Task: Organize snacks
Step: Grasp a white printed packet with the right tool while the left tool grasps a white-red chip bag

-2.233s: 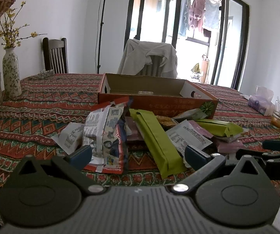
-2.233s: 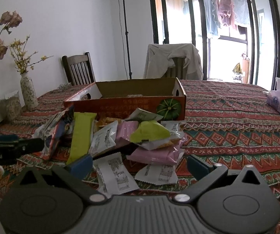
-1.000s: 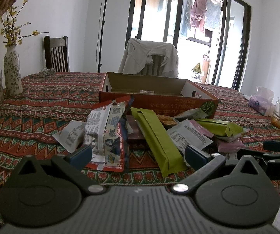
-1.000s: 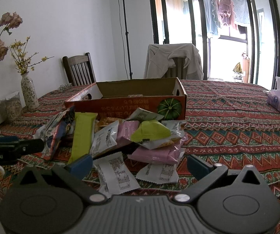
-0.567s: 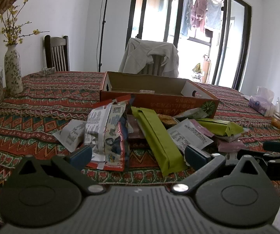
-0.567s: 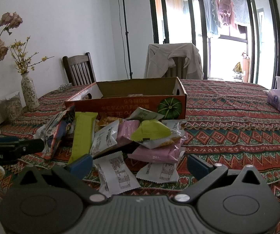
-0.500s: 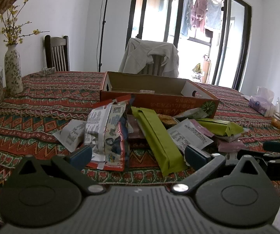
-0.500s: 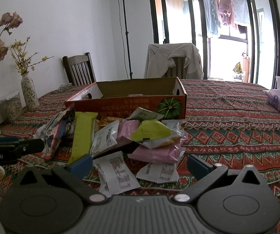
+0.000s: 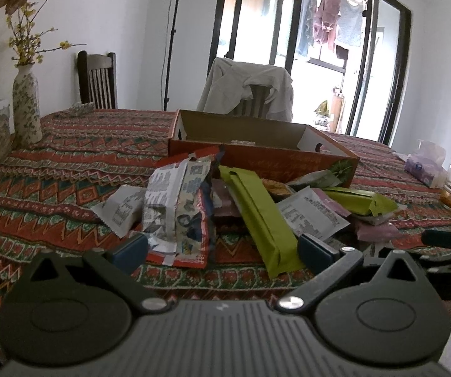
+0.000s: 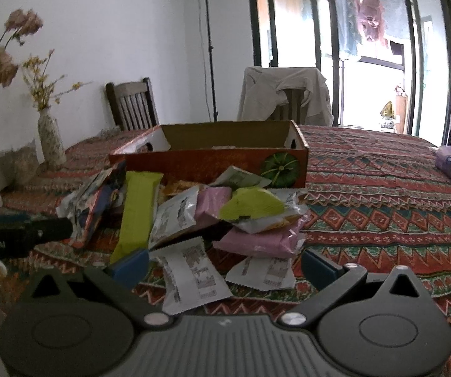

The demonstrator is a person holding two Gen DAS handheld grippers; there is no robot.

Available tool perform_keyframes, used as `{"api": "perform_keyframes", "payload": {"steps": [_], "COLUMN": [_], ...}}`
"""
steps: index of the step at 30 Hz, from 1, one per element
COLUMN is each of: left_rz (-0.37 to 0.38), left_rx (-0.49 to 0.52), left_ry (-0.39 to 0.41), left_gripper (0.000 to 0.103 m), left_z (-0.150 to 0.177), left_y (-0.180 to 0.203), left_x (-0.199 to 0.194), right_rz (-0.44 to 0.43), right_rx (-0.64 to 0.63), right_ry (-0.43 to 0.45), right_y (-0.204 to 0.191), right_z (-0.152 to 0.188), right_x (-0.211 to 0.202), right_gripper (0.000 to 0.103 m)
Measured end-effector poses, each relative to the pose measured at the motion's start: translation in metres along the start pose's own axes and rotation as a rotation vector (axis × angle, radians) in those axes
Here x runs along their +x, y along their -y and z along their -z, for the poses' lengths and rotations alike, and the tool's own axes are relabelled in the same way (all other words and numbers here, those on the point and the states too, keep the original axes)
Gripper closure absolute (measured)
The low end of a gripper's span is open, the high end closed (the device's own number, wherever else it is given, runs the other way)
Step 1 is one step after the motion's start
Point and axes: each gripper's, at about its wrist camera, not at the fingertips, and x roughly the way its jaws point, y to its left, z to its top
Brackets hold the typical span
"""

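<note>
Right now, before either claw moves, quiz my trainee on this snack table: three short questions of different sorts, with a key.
1. True or false: the long green snack packet lies inside the orange cardboard box.
2. The pink snack pouch sits: A) under the folded green packet, B) in the box, C) beside the floral ceramic vase.
3. Fill in: both the left claw and the right claw are ____ and hold nothing.

Key: 1 false; 2 A; 3 open.
</note>
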Motion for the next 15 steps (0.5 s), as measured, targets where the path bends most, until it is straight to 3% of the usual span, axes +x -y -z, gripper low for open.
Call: {"api": "perform_keyframes", "payload": {"steps": [8,11,15], "left_rz": [-0.015,-0.013,-0.016], "left_rx": [-0.038,-0.046,-0.058], "left_ry": [-0.016,-0.023,-0.029], "left_gripper": [0.000,0.000,0.000], "left_z": [0.002,0.002,0.003], "left_y": [-0.012,-0.016,-0.021], "left_x": [0.002,0.003,0.004], "right_rz": [-0.053,-0.090,-0.074], "right_rx": [-0.109,-0.095,-0.125], "right_ry": [-0.045,-0.092,-0.125], "right_y": [-0.024,-0.027,-0.034], "right_z": [0.000,-0.002,-0.001], "right_x": [0.019,0.033,0.053], "right_gripper": [0.034,0.042,0.043]}}
